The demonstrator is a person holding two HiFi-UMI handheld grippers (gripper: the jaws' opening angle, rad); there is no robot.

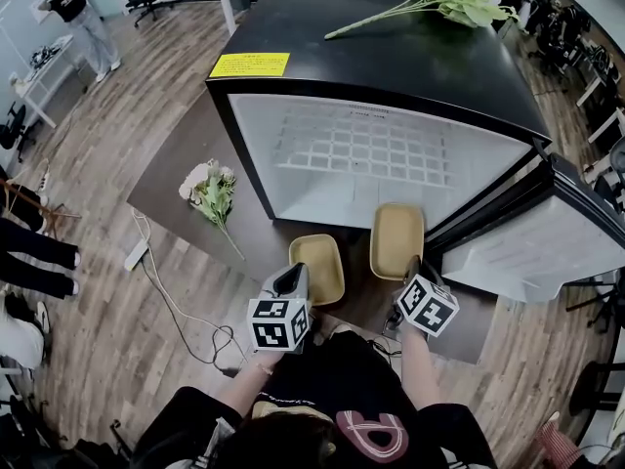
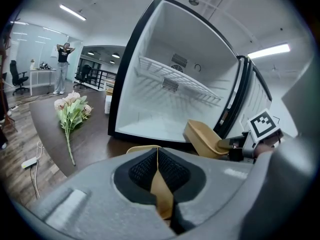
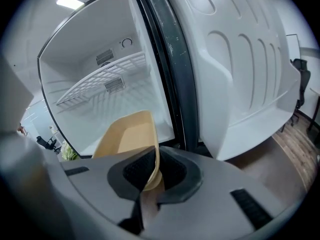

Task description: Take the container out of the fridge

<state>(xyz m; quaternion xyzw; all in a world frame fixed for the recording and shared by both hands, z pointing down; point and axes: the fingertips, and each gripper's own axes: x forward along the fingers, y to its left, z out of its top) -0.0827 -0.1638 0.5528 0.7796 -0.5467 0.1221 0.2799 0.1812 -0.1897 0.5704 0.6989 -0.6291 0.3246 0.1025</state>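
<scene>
Mini fridge [image 1: 391, 66] open, door [image 1: 527, 252] swung out on R side of R gripper [image 3: 150, 176]. L gripper [image 2: 157, 170]: jaws nearly together, pinching near rim of tan container [image 1: 322, 267]; it runs ahead of jaws, just outside fridge opening. R gripper: jaws narrow, clamped on rim of 2nd tan container [image 3: 127, 134], tilted, far end at fridge's front lip. Wire shelf [image 2: 175, 79] inside, beyond both. Flower bunch [image 2: 71, 111] on floor mat, left of L gripper.
</scene>
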